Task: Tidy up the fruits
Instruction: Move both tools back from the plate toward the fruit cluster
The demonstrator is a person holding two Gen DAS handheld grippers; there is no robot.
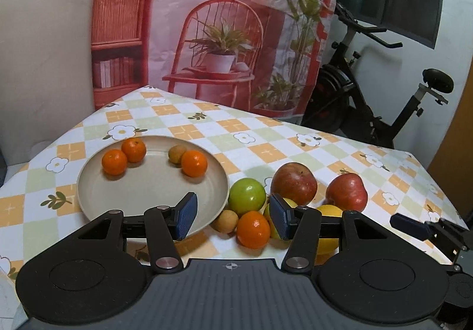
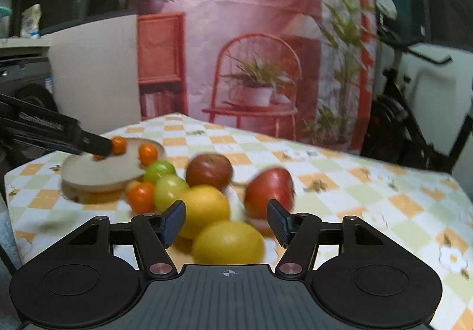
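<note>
A beige plate [image 1: 153, 197] holds three oranges [image 1: 194, 163] and a small brown fruit [image 1: 176, 154]. To its right on the cloth lie a green apple [image 1: 246, 196], two red apples [image 1: 293, 182], an orange [image 1: 253, 229], a small brown fruit [image 1: 226, 221] and a lemon [image 1: 328, 226]. My left gripper [image 1: 233, 213] hangs open above the plate's near right rim and the loose orange, touching nothing. In the blurred right wrist view my right gripper [image 2: 227, 220] is open over two lemons [image 2: 229, 242], its pads clear of them, with a red apple [image 2: 269, 191] just beyond.
The table [image 1: 266, 134] wears a checked flower cloth; its far corner and right edge are near. A printed backdrop [image 1: 221, 19] hangs behind, with an exercise bike [image 1: 369, 93] at the right. The right gripper's finger [image 1: 409, 223] shows at the left wrist view's right edge.
</note>
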